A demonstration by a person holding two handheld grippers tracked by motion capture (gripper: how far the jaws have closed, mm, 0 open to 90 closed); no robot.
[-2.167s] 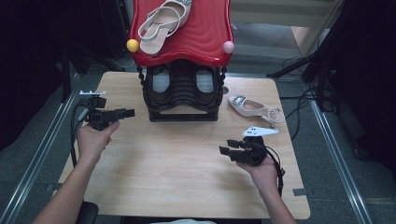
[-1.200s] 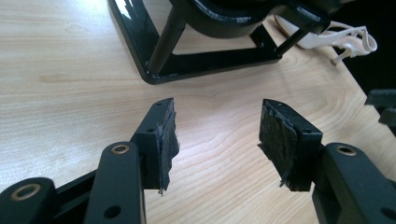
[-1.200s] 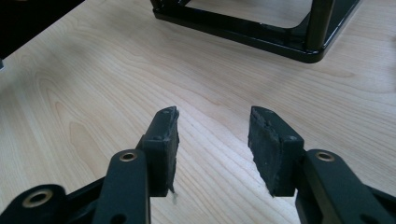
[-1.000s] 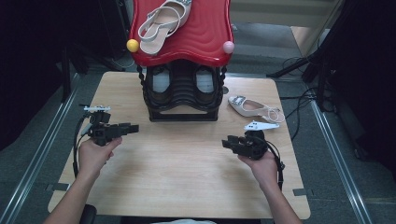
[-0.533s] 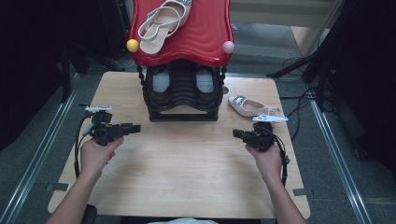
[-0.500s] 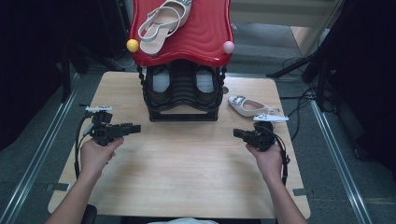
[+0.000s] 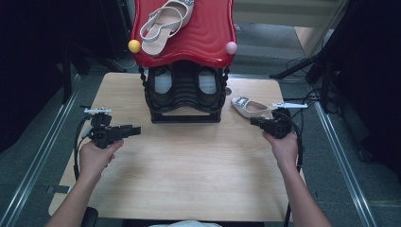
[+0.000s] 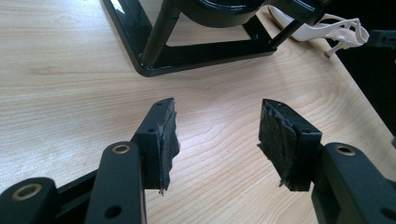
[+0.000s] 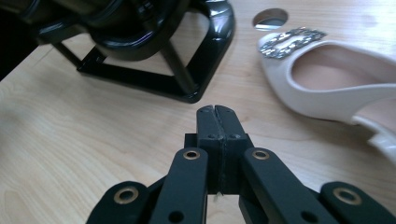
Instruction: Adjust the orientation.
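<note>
No readable writing, white shoe [image 7: 249, 108], black rack [image 7: 185, 94]

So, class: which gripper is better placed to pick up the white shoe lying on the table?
Right. The right gripper sits beside the shoe, though its jaws are shut and must open. The left gripper is open but across the table, past the rack.

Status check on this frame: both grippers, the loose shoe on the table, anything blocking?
Left hand-held gripper open, empty. Right hand-held gripper shut, empty, close beside the white shoe, not touching. Black rack stands apart; nothing between.
</note>
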